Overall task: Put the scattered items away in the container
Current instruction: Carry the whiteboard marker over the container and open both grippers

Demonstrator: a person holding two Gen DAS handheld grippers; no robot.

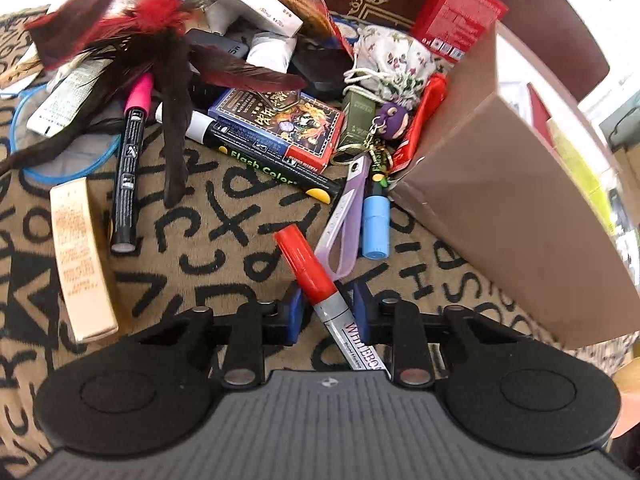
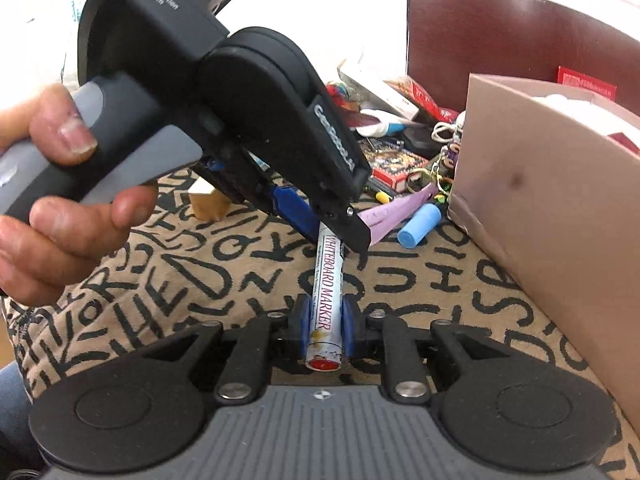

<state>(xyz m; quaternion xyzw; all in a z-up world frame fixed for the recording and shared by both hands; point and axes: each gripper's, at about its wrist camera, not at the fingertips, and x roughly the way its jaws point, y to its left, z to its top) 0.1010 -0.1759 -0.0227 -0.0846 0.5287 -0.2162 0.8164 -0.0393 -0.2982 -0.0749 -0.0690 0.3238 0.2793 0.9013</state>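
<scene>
Right gripper (image 2: 324, 326): blue pads nearly closed, clamped on the rear end of the whiteboard marker (image 2: 329, 292), both pads touching the barrel. Marker runs off toward 12 o'clock, red end plug facing the camera.

Left gripper (image 1: 325, 312): pads narrowed around the same marker just below its red cap (image 1: 306, 262). Left pad looks in contact; right pad close, contact not certain. From this side the barrel slants from 5 o'clock up to 11 o'clock, cap end forward. In the right wrist view the left gripper comes in from 10 o'clock, held in a hand (image 2: 60, 184), its tip over the marker's far half.

Under both: tan cloth (image 1: 224, 240) with black letter print.

Just past the cap, at 12 to 1 o'clock in the left view: purple strap (image 1: 346, 220) and a light blue capped pen (image 1: 375, 224), side by side. At 9 o'clock, a beige flat box (image 1: 82, 260); beside it a black pen with a pink cap (image 1: 130, 164).

Further out: black "Flash Color" marker (image 1: 260, 160) lying against a blue card box (image 1: 280, 128), keyring with a purple figure (image 1: 394, 120), floral drawstring pouch (image 1: 394, 64), red and dark feathers (image 1: 160, 40).

Container: brown cardboard box (image 1: 512, 216) at 2 o'clock, well right of the marker, open top. Red box (image 1: 458, 12) at its far end.
</scene>
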